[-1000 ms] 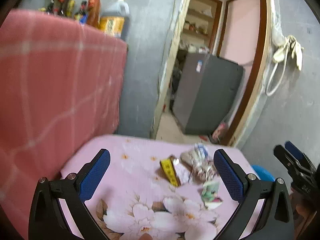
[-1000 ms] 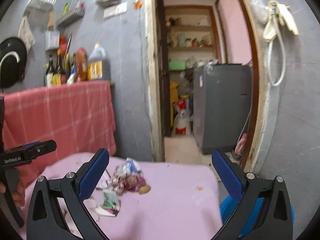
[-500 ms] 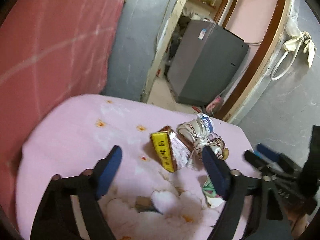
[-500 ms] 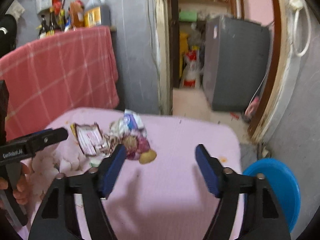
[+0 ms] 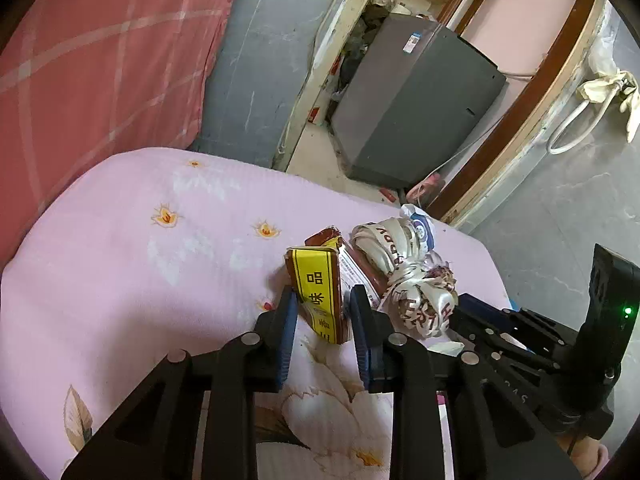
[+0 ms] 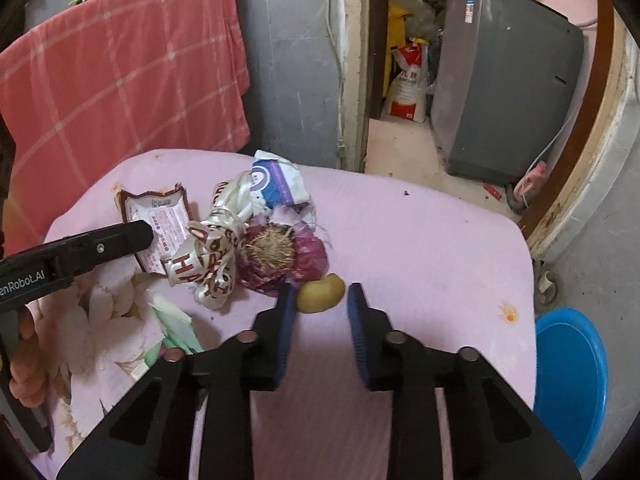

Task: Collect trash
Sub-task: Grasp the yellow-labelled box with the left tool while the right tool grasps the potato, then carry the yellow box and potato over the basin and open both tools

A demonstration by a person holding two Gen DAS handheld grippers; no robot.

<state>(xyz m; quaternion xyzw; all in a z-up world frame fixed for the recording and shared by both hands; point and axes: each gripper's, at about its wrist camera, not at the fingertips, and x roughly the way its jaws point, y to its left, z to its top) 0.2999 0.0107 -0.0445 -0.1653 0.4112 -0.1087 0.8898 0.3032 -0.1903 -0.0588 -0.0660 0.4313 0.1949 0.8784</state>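
Trash lies in a heap on the pink flowered cloth (image 5: 120, 260). My left gripper (image 5: 322, 304) has its blue pads on both sides of a brown and yellow snack wrapper (image 5: 318, 288), narrowed close around it. A crumpled white ribbon wrapper (image 5: 404, 276) lies just right of it. In the right wrist view my right gripper (image 6: 320, 300) straddles a small yellow fruit piece (image 6: 322, 292), the left pad touching it and a gap at the right pad. Purple onion scraps (image 6: 280, 256), the ribbon wrapper (image 6: 212, 256) and a blue-white packet (image 6: 276, 184) lie beyond.
A blue bin (image 6: 568, 384) stands on the floor right of the table. A red checked cloth (image 6: 120, 80) hangs at the back left. A grey appliance (image 6: 500, 80) stands in the doorway. A folded green-white paper (image 6: 172, 324) lies near the left gripper's arm (image 6: 76, 252).
Both grippers have moved down and forward to the trash heap and narrowed their jaws, the left around the snack wrapper, the right around the yellow fruit piece.
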